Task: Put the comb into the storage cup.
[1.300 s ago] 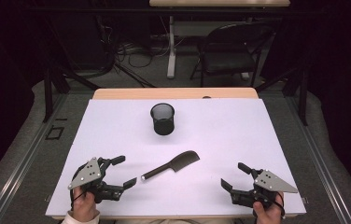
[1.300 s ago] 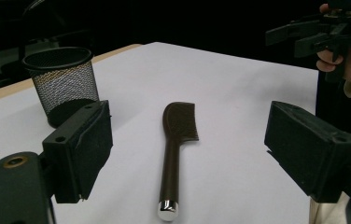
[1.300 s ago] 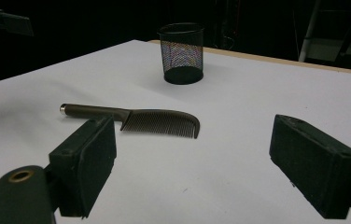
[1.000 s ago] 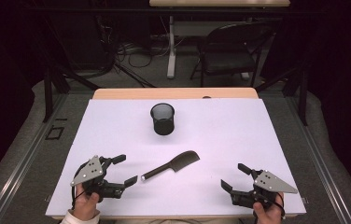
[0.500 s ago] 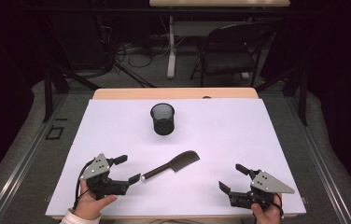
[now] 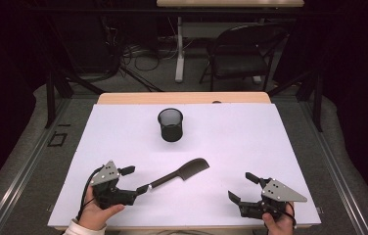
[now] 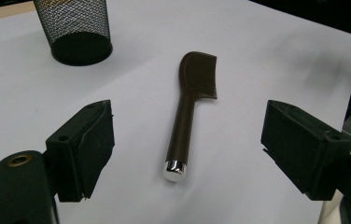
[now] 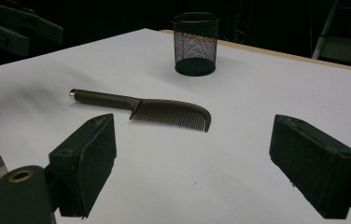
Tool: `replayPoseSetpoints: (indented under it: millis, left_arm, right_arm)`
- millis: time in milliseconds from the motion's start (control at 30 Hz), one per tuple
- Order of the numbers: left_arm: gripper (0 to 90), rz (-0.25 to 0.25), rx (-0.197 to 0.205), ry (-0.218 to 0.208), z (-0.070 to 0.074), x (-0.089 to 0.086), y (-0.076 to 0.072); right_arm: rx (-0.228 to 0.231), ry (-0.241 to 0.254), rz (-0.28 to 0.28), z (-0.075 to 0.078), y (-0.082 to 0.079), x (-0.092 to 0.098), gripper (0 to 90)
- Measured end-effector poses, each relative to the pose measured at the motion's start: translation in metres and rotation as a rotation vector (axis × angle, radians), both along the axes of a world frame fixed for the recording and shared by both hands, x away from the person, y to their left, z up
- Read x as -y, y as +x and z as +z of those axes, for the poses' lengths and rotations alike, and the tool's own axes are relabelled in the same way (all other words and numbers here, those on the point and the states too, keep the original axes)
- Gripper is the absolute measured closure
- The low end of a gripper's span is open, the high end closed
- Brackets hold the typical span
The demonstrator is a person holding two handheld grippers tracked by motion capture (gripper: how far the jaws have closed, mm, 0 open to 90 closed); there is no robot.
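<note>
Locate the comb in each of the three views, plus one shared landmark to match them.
High view: comb lies lower centre on the white sheet, handle toward the left gripper.
Left gripper view: centre, between the open jaws, silver handle cap nearest, teeth to the right.
Right gripper view: left of centre, lying crosswise, teeth toward the camera.
Shared landmark: black mesh cup, beyond the comb in all three.

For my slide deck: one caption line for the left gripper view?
Open left gripper lined up on a comb lying flat, mesh cup beyond.
</note>
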State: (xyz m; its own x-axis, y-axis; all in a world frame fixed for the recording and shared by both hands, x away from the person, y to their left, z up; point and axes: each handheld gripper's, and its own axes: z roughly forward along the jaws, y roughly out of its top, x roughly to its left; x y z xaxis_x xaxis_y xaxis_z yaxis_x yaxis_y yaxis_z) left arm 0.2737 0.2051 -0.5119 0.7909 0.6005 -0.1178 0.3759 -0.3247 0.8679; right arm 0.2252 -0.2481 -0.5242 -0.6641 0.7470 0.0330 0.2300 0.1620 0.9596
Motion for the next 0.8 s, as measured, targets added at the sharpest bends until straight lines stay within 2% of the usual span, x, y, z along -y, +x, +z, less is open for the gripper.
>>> replayPoseSetpoints:
  millis: [100, 133, 200, 267, 333, 433, 733, 800]
  left_arm:
    - [17.7, 0.002, -0.007, 0.044, 0.0, 0.003, 0.0]
    - [17.7, 0.009, -0.024, 0.073, 0.001, 0.005, 0.001]
    - [17.7, 0.007, -0.036, 0.083, 0.001, 0.006, 0.002]
    - [17.7, 0.007, -0.059, 0.116, 0.002, 0.009, 0.004]
    - [17.6, 0.003, -0.07, 0.12, 0.003, 0.01, 0.005]
    - [17.6, -0.004, -0.096, 0.149, 0.008, 0.013, 0.01]
    - [18.8, -0.04, -0.123, 0.201, 0.019, 0.022, 0.016]
    - [20.3, -0.052, -0.154, 0.224, 0.023, 0.025, 0.02]
  right_arm:
    - [-0.001, 0.005, 0.002, 0.0, 0.0, 0.0, 14.4]
    - [0.0, 0.007, 0.006, 0.0, 0.001, 0.0, 14.4]
    - [-0.007, 0.006, 0.007, 0.0, 0.0, 0.0, 14.4]
    - [-0.005, 0.006, 0.009, 0.0, 0.0, 0.0, 14.4]
    - [-0.007, 0.007, 0.01, 0.0, 0.0, -0.001, 14.4]
    - [-0.008, 0.012, 0.008, -0.001, 0.001, -0.001, 14.4]
    - [-0.014, 0.009, 0.0, -0.001, 0.001, 0.001, 14.4]
    - [-0.012, 0.014, 0.001, -0.001, 0.001, 0.0, 14.4]
